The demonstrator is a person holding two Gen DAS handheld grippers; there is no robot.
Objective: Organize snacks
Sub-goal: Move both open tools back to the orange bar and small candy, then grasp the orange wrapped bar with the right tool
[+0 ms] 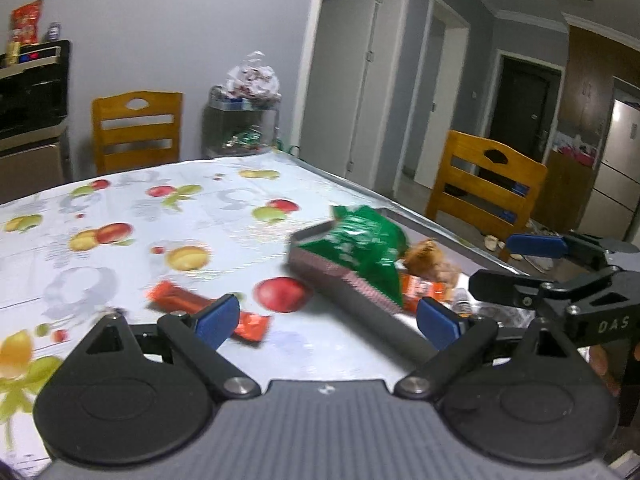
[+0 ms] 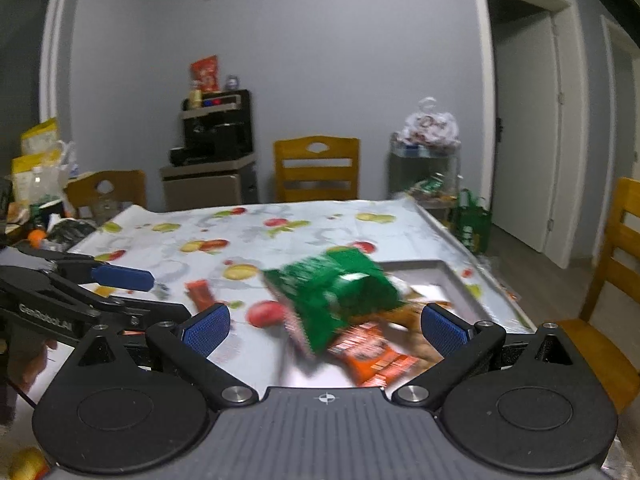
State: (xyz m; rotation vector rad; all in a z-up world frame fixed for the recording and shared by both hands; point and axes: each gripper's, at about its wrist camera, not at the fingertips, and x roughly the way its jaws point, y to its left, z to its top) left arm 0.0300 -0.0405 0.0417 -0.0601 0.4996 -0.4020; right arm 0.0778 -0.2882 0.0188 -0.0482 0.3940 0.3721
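A green snack bag (image 1: pixel 360 246) lies tilted over the near-left corner of a grey tray (image 1: pixel 360 312), blurred in both views. In the tray sit orange packets (image 2: pixel 374 358) and brown snacks (image 1: pixel 426 258). An orange-red bar (image 1: pixel 188 304) lies on the fruit-print tablecloth left of the tray. My left gripper (image 1: pixel 328 322) is open and empty, its left fingertip over the bar. My right gripper (image 2: pixel 326 330) hangs open just above the green bag (image 2: pixel 332 292) and tray rim (image 2: pixel 416 265), holding nothing. The right gripper's fingers (image 1: pixel 536 245) show open beside the tray.
The table's right edge (image 1: pixel 400 202) runs close behind the tray. Wooden chairs (image 1: pixel 486 188) (image 2: pixel 316 168) stand around the table. A cart with bagged snacks (image 2: pixel 428 160) and a cabinet with an appliance (image 2: pixel 216 152) stand by the far wall. Clutter (image 2: pixel 44 208) sits at the far left.
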